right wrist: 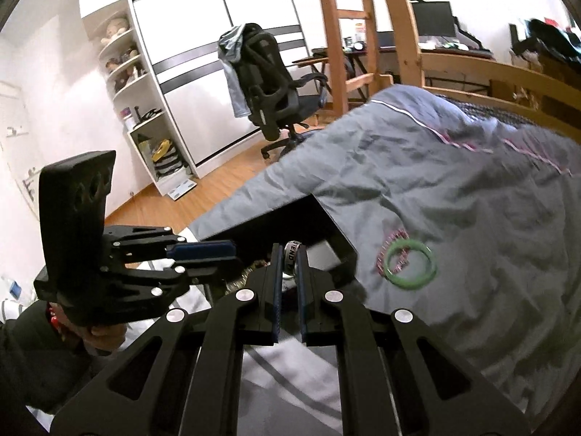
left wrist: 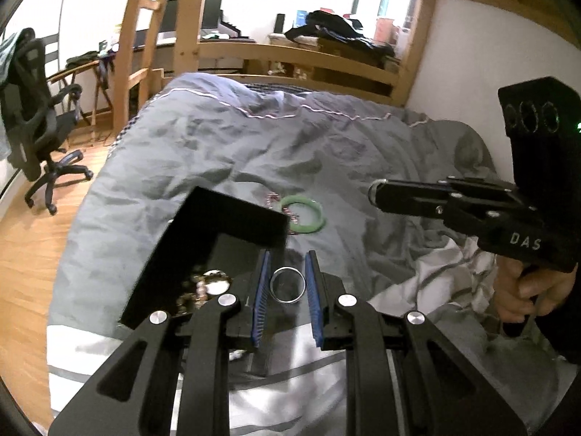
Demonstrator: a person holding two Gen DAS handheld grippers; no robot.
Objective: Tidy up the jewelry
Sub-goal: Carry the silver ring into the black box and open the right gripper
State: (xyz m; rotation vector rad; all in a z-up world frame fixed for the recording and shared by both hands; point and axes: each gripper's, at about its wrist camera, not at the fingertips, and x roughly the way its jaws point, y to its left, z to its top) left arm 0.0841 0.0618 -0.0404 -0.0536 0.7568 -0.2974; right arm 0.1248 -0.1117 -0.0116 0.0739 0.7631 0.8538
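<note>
Left gripper (left wrist: 287, 285) clamps silver ring (left wrist: 288, 285); black box (left wrist: 203, 254) holds gold jewelry (left wrist: 198, 290).

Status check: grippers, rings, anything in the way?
Left gripper shut on a silver ring. Right gripper shut on an engraved ring. Green bangle and pink chain on the bed. Nothing blocking.

Both handheld units are matt black: the left gripper (left wrist: 287, 283) has ribbed blue pads (left wrist: 262, 290) on its 2 fingers, angular cut-out linkage arms and 4 round silver pivot caps, and the right gripper (right wrist: 289, 272) is built alike. Seen from the left wrist view, the right unit carries white "DAS" lettering, small silver screws, an upright black plate with 3 round holes and a green light at its edge. Both sleeves (right wrist: 21, 356) are dark, with red beads (right wrist: 52, 318) at the left wrist.
</note>
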